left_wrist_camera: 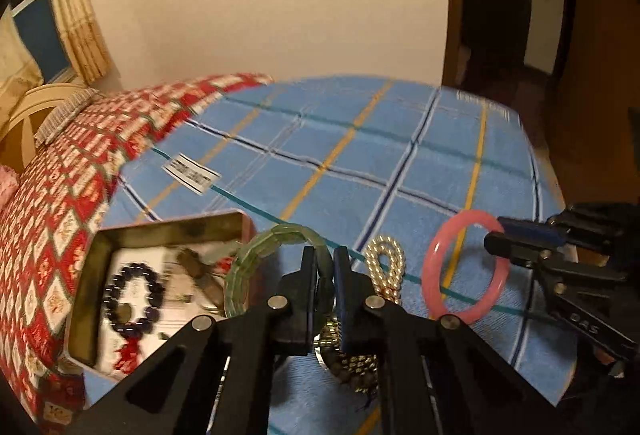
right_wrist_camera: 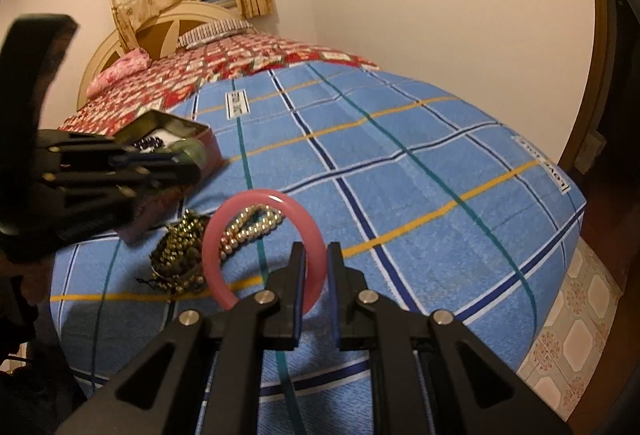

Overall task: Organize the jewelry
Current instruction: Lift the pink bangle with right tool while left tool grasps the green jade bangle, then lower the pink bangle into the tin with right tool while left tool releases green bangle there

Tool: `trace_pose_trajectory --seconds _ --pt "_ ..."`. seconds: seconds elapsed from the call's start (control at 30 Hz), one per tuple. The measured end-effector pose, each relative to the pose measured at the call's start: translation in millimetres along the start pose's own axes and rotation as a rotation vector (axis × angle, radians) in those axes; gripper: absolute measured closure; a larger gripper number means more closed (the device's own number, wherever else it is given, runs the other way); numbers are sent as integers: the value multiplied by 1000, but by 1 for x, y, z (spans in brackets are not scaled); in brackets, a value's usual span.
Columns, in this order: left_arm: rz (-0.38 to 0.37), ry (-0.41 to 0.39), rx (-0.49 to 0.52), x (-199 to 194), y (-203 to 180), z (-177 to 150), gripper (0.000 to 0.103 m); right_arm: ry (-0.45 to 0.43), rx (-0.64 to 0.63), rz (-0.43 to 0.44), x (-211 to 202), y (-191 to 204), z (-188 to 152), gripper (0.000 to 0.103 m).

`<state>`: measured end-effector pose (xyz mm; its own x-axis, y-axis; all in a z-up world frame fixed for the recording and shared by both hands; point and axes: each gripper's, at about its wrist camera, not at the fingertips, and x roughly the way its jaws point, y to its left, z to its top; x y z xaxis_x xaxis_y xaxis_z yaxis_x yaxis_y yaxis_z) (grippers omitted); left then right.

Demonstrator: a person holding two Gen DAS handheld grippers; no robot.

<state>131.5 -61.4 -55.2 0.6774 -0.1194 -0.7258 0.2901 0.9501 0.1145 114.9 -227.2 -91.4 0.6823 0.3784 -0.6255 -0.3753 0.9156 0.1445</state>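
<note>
My left gripper (left_wrist_camera: 325,259) is shut on a green segmented bracelet (left_wrist_camera: 256,255) and holds it above the bed beside an open metal jewelry box (left_wrist_camera: 160,235). A dark beaded bracelet (left_wrist_camera: 134,299) lies inside the box. My right gripper (right_wrist_camera: 316,255) is shut on a pink bangle (right_wrist_camera: 240,211), held upright above the blue plaid blanket (right_wrist_camera: 400,175); it also shows in the left wrist view (left_wrist_camera: 460,227). A gold bead necklace (left_wrist_camera: 386,267) and a pile of darker beads (right_wrist_camera: 176,255) lie on the blanket between the grippers.
The box (right_wrist_camera: 168,131) sits where the blue blanket meets a red patterned bedspread (left_wrist_camera: 60,175). Pillows (right_wrist_camera: 120,71) and a headboard are at the bed's far end. A wooden door frame (right_wrist_camera: 600,75) and tiled floor (right_wrist_camera: 580,323) lie to the right.
</note>
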Motion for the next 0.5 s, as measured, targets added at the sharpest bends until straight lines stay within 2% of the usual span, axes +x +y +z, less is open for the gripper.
trace_pose_trajectory --seconds 0.23,0.5 --pt "33 -79 -42 -42 25 5 96 -14 2 -4 -4 1 4 90" --pt "83 -93 -72 -53 47 -2 96 -17 3 12 -3 4 11 90"
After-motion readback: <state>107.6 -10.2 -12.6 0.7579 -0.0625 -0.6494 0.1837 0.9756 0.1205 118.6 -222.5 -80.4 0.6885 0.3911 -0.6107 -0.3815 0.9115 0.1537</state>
